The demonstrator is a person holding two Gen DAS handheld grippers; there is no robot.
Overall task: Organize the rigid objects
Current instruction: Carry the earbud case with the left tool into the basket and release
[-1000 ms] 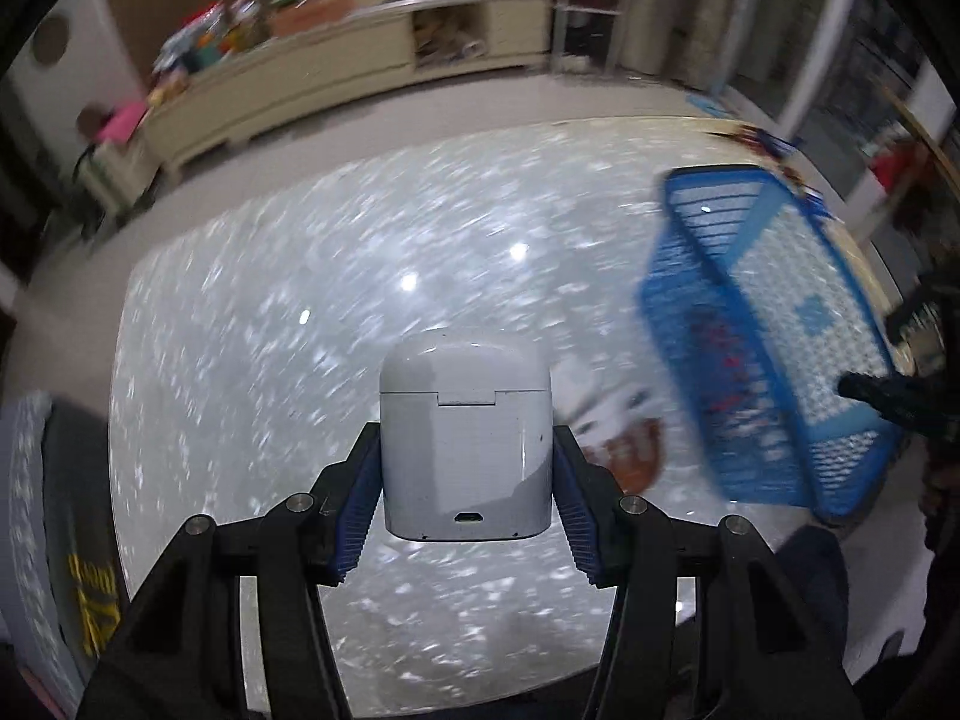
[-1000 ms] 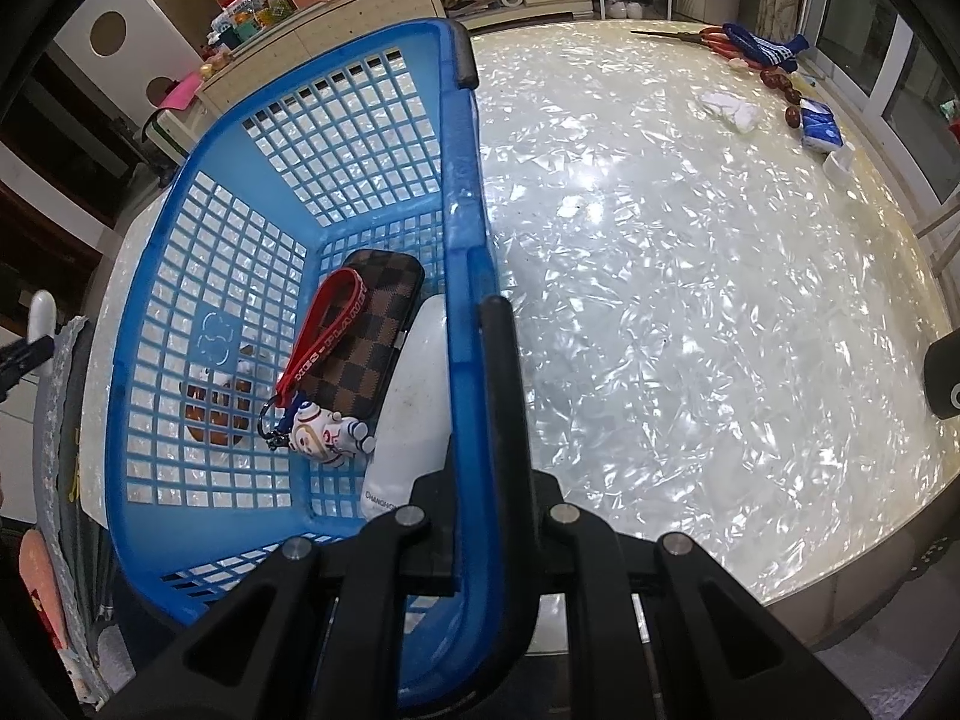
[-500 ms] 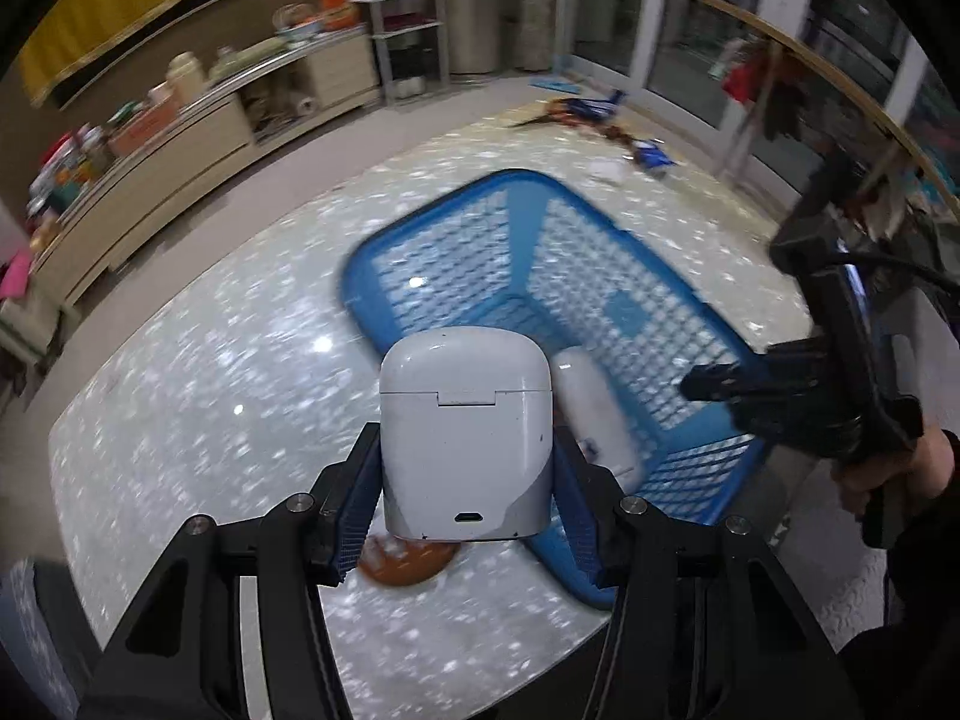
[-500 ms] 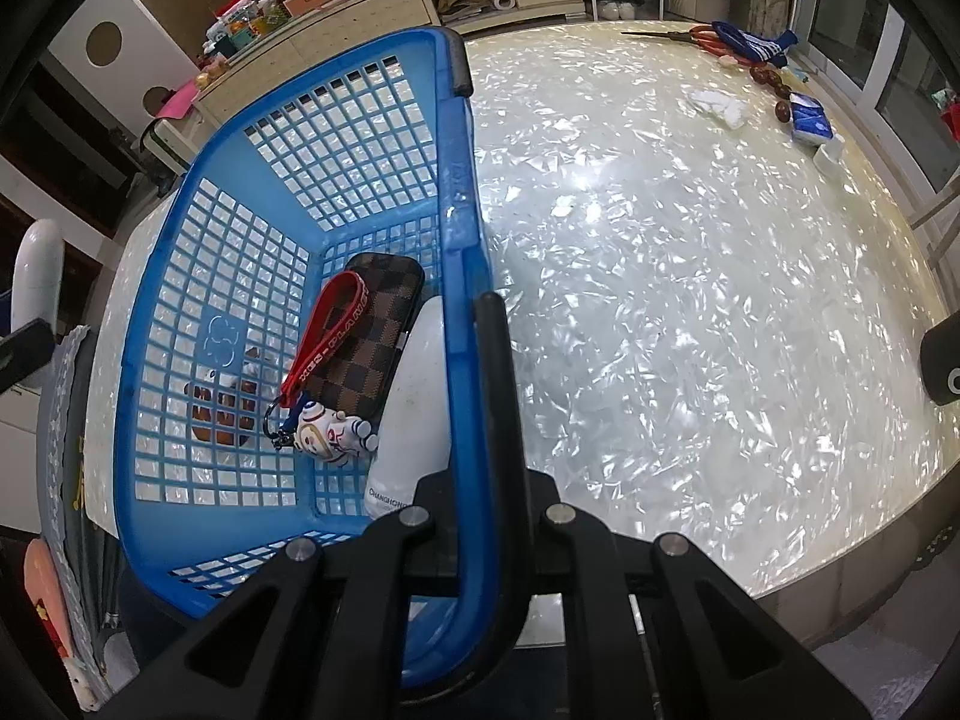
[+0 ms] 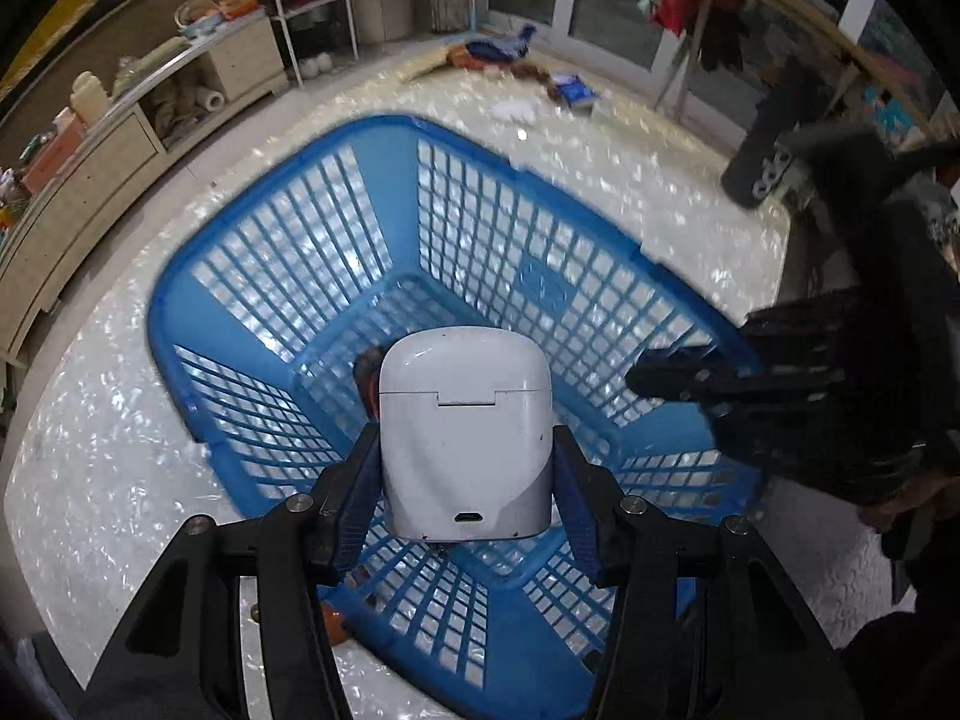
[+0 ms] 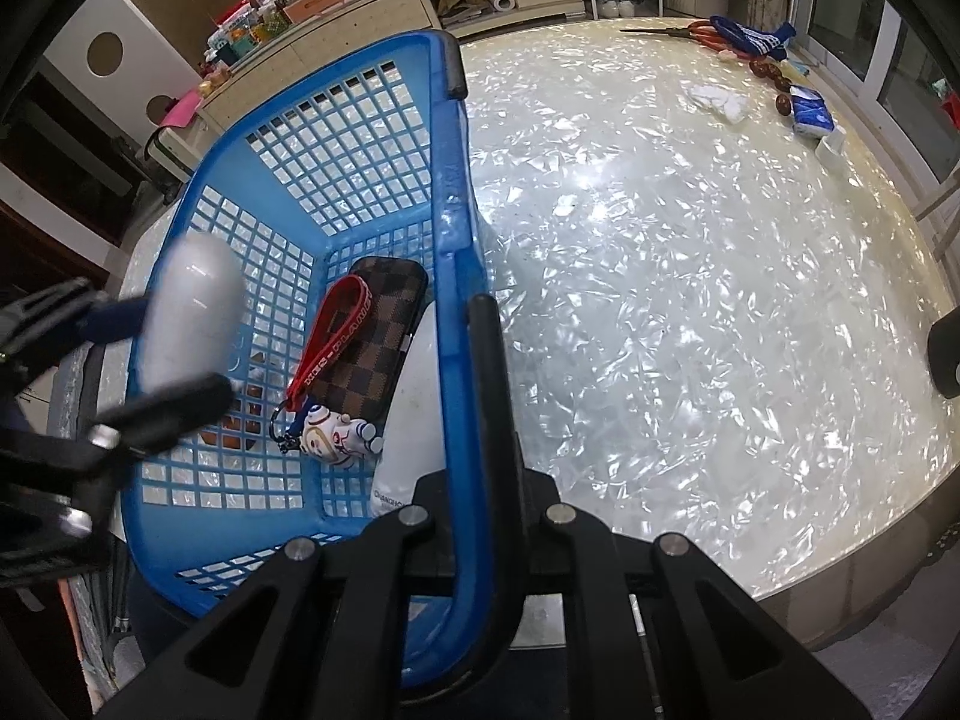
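In the left wrist view, a white rounded plastic earbud case (image 5: 465, 435) is clamped between the blue pads (image 5: 359, 489) of the left gripper (image 5: 465, 480), hinge side and charging port turned toward the camera. It is held above the open blue plastic lattice basket (image 5: 288, 276), which is set on a pearly white shell-patterned tabletop (image 5: 90, 450). At 3 o'clock of the basket, the right gripper (image 5: 672, 378) is seen blurred at the rim.

In the right wrist view, the left gripper (image 6: 138, 360) and the case (image 6: 192, 312) are seen blurred at 9 o'clock, over the basket's left wall. Inside the basket (image 6: 336, 120) are laid a brown checkered pouch (image 6: 372, 336), a red strap (image 6: 336, 336) with a small white figurine charm (image 6: 336, 435), and a white bottle (image 6: 420, 408) against the right wall. The right gripper (image 6: 480, 414) is closed narrowly on that right rim, 1 finger (image 6: 489, 372) shown outside it. At 1 o'clock on the tabletop (image 6: 690, 300), red-handled scissors (image 6: 696, 33) and a blue packet (image 6: 810, 111) are placed.
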